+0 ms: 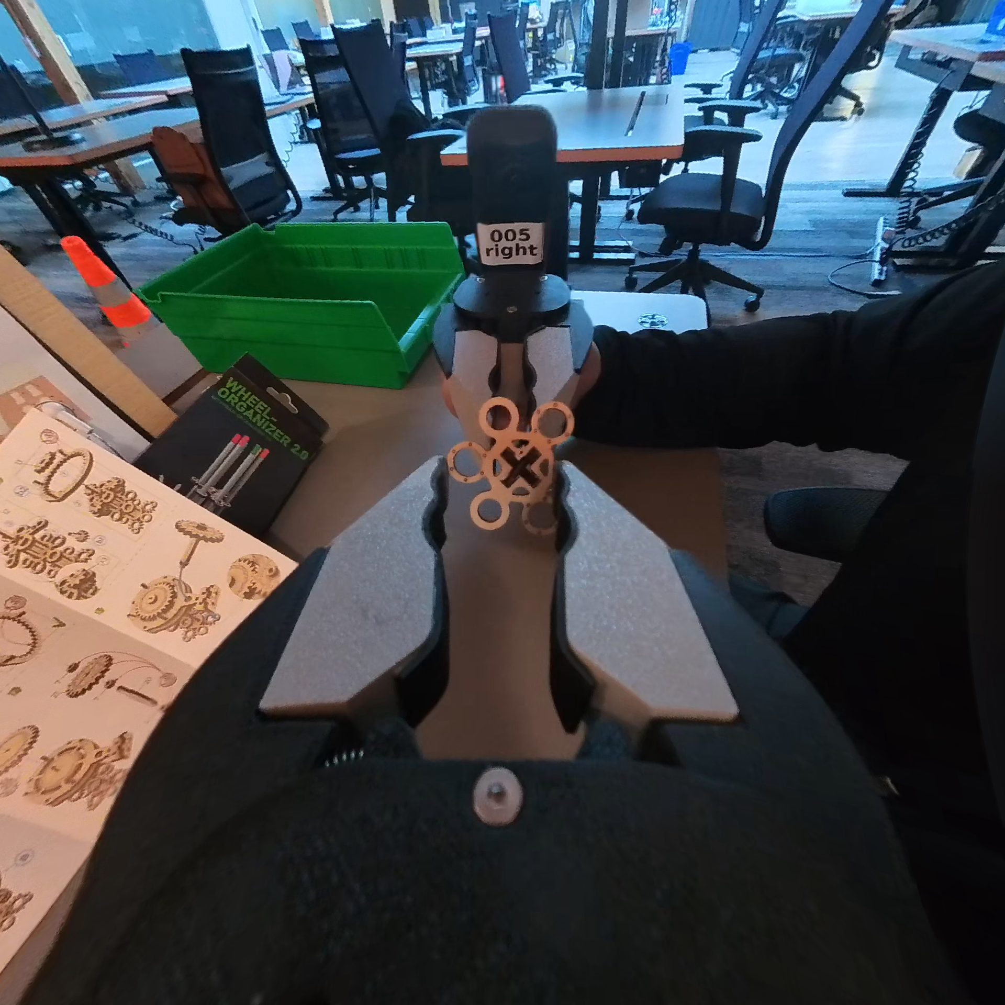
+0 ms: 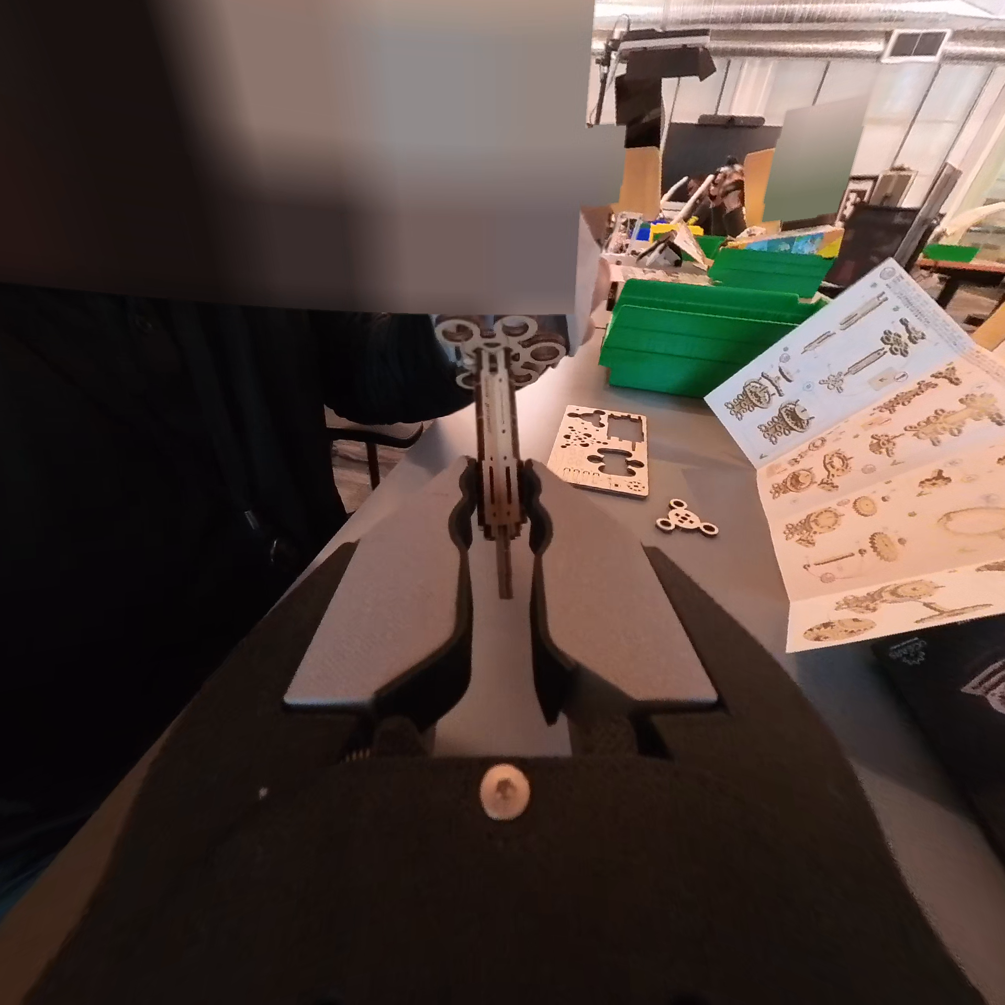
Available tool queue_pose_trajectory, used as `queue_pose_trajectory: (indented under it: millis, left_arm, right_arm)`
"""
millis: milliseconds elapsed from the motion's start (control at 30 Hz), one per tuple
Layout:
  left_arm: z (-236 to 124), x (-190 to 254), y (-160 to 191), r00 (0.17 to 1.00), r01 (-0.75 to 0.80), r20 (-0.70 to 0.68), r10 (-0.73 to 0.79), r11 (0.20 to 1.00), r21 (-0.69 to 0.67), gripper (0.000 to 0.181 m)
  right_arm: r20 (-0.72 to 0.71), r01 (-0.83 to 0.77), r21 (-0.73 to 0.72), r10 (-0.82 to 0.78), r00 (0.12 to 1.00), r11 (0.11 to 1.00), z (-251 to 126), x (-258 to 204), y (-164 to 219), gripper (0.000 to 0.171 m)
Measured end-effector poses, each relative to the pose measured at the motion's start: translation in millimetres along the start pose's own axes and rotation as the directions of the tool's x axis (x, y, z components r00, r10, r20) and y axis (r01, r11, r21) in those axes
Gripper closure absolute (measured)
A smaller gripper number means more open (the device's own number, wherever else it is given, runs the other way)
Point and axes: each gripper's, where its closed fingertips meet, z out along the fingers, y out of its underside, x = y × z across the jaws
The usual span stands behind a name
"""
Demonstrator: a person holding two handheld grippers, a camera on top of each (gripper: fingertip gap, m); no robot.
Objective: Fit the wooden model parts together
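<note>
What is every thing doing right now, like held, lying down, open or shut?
Right gripper: shut on the wooden shaft.
Wooden shaft: held, its far end at the ringed piece.
Ringed piece: upright at the left gripper's tip.
Left gripper: grip unclear.
Small wooden piece: lying flat.
Wooden sheet: flat, parts punched out.
Instruction sheet: unfolded.
Green bin: open.

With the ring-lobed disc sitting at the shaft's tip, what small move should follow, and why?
Probably release nothing yet: the right gripper grips the wooden shaft, with the ringed disc at its far end between the left gripper's jaws. Likely push the disc further along the shaft.
</note>
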Motion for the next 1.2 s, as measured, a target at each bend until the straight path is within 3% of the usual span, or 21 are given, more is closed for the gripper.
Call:
queue_pose_trajectory:
  millis: [433,700,1200]
  left_arm:
    - [0,2,-3,0.999,0.037,-0.027,-0.036,0.999,0.032,0.146]
    - [-2,-5,-11,0.993,0.118,-0.016,-0.117,0.983,0.142,0.145]
    - [-1,-5,-8,0.994,0.111,0.007,-0.112,0.987,0.119,0.145]
  right_arm:
    - [0.015,0.011,0.043,-0.011,1.0,0.999,-3,-3,-7,0.158]
    - [0.001,-0.011,0.095,0.011,1.0,0.995,-2,1,-12,0.158]
    - [-0.008,-0.014,0.064,0.015,1.0,0.998,-1,2,-8,0.158]
